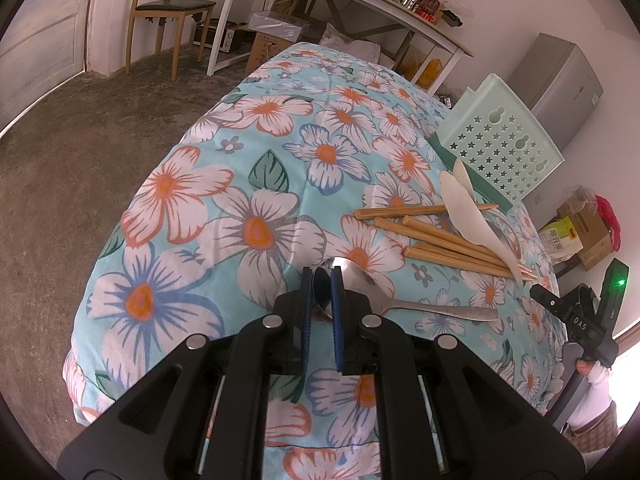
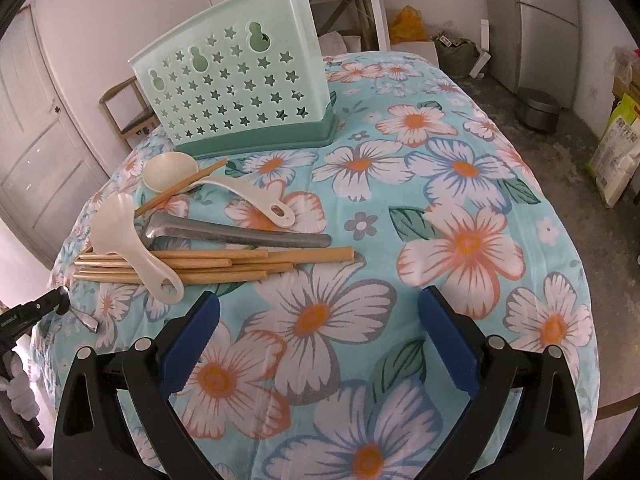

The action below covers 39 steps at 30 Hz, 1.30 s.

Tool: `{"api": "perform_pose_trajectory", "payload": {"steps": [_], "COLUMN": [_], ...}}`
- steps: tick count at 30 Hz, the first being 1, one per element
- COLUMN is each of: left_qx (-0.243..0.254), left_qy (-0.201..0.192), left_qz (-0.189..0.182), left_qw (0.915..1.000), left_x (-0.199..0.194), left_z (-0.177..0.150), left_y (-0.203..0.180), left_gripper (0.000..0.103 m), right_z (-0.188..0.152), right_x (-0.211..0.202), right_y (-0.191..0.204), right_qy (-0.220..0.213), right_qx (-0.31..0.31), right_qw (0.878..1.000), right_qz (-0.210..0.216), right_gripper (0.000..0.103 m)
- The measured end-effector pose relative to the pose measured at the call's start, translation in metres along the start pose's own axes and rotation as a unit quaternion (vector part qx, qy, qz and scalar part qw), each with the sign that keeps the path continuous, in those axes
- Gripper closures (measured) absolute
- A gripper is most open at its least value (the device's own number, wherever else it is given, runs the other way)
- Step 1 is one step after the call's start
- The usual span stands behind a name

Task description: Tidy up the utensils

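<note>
My left gripper (image 1: pixel 322 276) is shut on the bowl of a metal spoon (image 1: pixel 432 306), whose handle runs off to the right over the flowered tablecloth (image 1: pixel 248 184). My right gripper (image 2: pixel 319 298) stands open above bare cloth with nothing between its fingers. Ahead of it on the left lies a pile: several wooden chopsticks (image 2: pixel 224 264), two white plastic spoons (image 2: pixel 120 236) (image 2: pixel 172 168) and a grey metal utensil (image 2: pixel 248 234). Behind the pile a pale green perforated utensil holder (image 2: pixel 240 80) stands upright. The left wrist view shows the same holder (image 1: pixel 500 148) and chopsticks (image 1: pixel 452 240) at its right.
The table's rounded edge drops to a concrete floor on all sides. A wooden chair (image 1: pixel 168 12) and a white desk (image 1: pixel 340 0) stand beyond it. A grey fridge (image 1: pixel 560 84), boxes (image 1: pixel 580 228) and a metal bin (image 2: pixel 538 110) stand around the table.
</note>
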State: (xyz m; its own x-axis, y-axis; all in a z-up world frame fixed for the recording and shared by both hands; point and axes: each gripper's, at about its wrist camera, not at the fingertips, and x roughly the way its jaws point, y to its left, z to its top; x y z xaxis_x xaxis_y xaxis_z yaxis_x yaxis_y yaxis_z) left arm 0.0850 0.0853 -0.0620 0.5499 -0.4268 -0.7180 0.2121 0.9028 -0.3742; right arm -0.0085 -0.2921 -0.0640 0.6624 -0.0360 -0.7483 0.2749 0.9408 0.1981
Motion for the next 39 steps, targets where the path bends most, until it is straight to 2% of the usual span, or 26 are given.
{"api": "perform_pose_trajectory", "payload": {"steps": [39], "left_qx": [0.000], "left_qy": [-0.001], "left_qz": [-0.001], "left_qw": [1.0000], "left_x": [-0.0006], "left_z": [0.0002], "left_y": [0.0020], "left_gripper": [0.094], "right_z": [0.0034], "right_x": [-0.0016], "right_y": [-0.0081], "right_qy": [-0.005], "right_qx": [0.032], "right_qw": [0.999], "right_qz": [0.031], "right_gripper": [0.006]}}
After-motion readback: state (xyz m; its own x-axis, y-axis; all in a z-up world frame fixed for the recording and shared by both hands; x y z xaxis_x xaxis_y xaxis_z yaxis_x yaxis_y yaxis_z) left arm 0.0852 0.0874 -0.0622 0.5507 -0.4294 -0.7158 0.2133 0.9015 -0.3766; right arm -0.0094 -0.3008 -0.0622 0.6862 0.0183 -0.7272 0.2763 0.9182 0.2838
